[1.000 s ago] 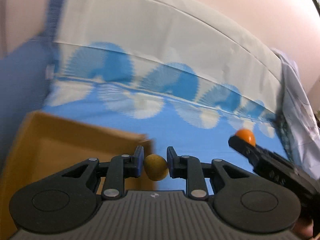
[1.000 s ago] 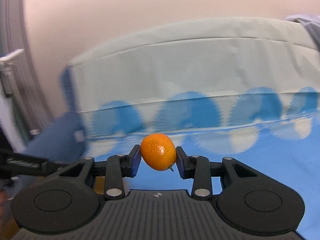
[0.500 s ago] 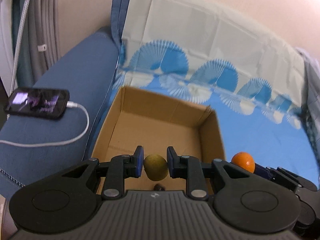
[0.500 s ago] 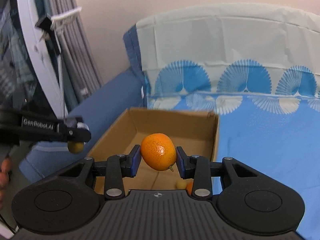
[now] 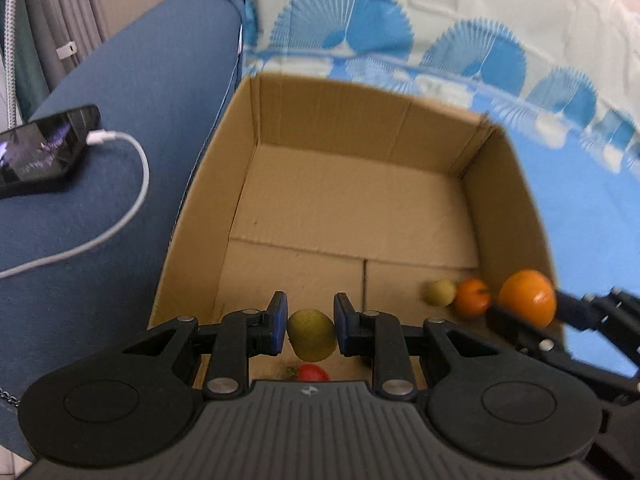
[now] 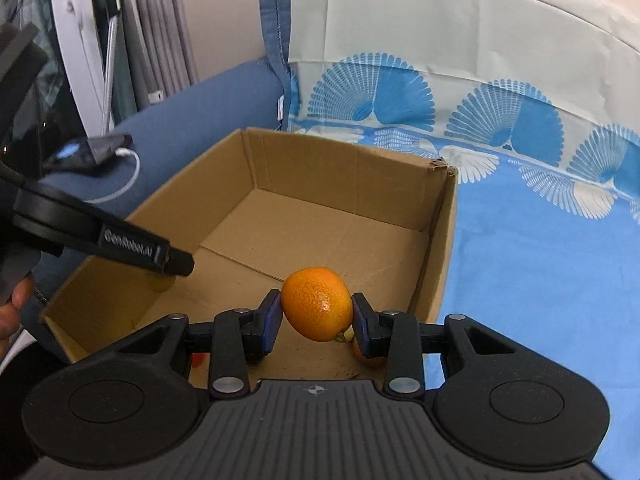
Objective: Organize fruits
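A yellow-green fruit (image 5: 312, 334) is held clenched between the pads of the left gripper (image 5: 311, 330), over the near end of the cardboard box (image 5: 360, 128). An orange mandarin (image 6: 317, 309) is gripped the same way in the right gripper (image 6: 316, 322), above the box's near right corner, at about 3 o'clock from the left gripper. Both claws are closed on fruit; neither fruit is in the box yet.

Already on the box floor: a small orange fruit (image 5: 473, 298) and a pale yellow fruit (image 5: 440, 292) at 3 o'clock near the right wall, touching each other, and a red fruit (image 5: 313, 373) at 6 o'clock, partly hidden under the left gripper.

Count: five fruits seen, two held and three boxed; one box; two grippers; one phone (image 5: 42, 152) with a white cable (image 5: 120, 200) on the blue sofa arm (image 5: 140, 92) at 9 o'clock.

Risks, judged: the mandarin is close to the right wall, so an early release could likely bounce it off the rim onto the blue patterned sheet (image 6: 540, 260). A high drop could bruise fruit or knock those below. The grippers are near each other and could collide.
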Tool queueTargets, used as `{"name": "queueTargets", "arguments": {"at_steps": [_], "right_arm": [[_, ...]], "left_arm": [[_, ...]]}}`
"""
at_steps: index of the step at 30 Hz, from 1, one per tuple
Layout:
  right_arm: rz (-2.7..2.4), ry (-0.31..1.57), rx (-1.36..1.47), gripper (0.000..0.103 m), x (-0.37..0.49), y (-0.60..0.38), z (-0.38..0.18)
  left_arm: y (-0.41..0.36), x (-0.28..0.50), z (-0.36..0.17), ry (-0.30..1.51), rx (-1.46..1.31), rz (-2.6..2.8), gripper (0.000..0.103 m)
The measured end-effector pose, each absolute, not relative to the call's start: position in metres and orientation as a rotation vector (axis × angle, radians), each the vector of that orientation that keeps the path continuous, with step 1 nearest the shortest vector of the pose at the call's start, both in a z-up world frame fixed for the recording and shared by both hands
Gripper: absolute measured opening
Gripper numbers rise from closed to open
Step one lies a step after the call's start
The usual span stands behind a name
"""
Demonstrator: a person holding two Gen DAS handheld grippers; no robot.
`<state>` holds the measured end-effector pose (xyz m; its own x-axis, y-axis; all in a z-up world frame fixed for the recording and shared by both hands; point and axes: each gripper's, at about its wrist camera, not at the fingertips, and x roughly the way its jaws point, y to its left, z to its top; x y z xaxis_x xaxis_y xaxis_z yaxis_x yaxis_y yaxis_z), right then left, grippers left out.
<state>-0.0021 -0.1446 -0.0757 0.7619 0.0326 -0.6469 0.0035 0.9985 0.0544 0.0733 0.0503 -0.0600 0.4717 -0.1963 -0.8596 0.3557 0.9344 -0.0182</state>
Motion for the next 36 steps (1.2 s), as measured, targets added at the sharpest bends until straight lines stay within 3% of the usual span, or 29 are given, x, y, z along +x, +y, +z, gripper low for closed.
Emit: {"name": "queueTargets", "arguments": {"at_steps": [6, 8, 9, 11, 17, 26, 36], "right_arm": [[0.021, 0.727, 0.028, 0.039, 0.006, -0.146, -0.087], [0.022, 0.727, 0.033, 0.043, 0.006, -0.146, -0.087], [0.018, 0.719, 0.043, 0.059, 0.005, -0.147, -0.085], [0.01, 0.692, 0.065, 0.084, 0.003, -0.148, -0.079], [0.012, 0.672, 0.077, 0.1, -0.016, -0.145, -0.053], [-0.076, 0.548, 0.092, 0.102, -0.107, -0.116, -0.031], [-0.167, 0.572, 0.055, 0.102, -0.153, -0.09, -0.034]], "left_arm": [[0.05, 0.081, -0.078, 1.058, 0.199, -0.306, 0.031], [0.046, 0.083, -0.079, 1.062, 0.219, -0.283, 0.071], [0.045, 0.085, -0.078, 1.066, 0.226, -0.255, 0.102], [0.046, 0.084, -0.073, 1.043, 0.226, -0.214, 0.103], [0.057, 0.071, -0.054, 1.034, 0.179, -0.217, 0.103], [0.075, -0.014, -0.021, 0.937, 0.192, -0.245, 0.103], [0.093, -0.079, -0.019, 0.869, 0.187, -0.219, 0.103]]}}
